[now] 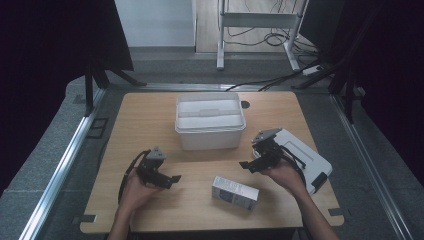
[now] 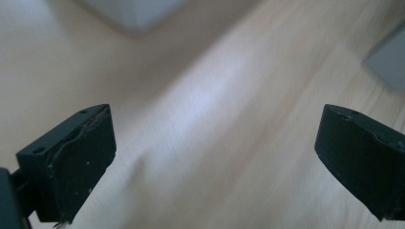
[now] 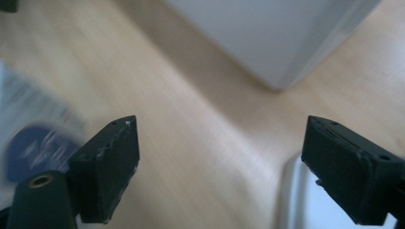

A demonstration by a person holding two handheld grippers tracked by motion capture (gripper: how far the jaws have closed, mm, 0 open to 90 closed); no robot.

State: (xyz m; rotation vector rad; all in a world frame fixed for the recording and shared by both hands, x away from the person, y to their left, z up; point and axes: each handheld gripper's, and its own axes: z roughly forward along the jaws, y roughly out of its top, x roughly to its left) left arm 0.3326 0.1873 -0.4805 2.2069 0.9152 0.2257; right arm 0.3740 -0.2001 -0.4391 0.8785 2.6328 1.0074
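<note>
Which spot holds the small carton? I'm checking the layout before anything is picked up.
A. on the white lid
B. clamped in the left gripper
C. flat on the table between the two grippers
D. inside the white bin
C: in the high view the carton lies flat on the table, between the left gripper and right gripper, both open and empty, nearer than the bin and apart from the lid.

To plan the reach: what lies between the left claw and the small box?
Bare wood of the table; in the high view nothing lies between the left claw and the small box.
</note>
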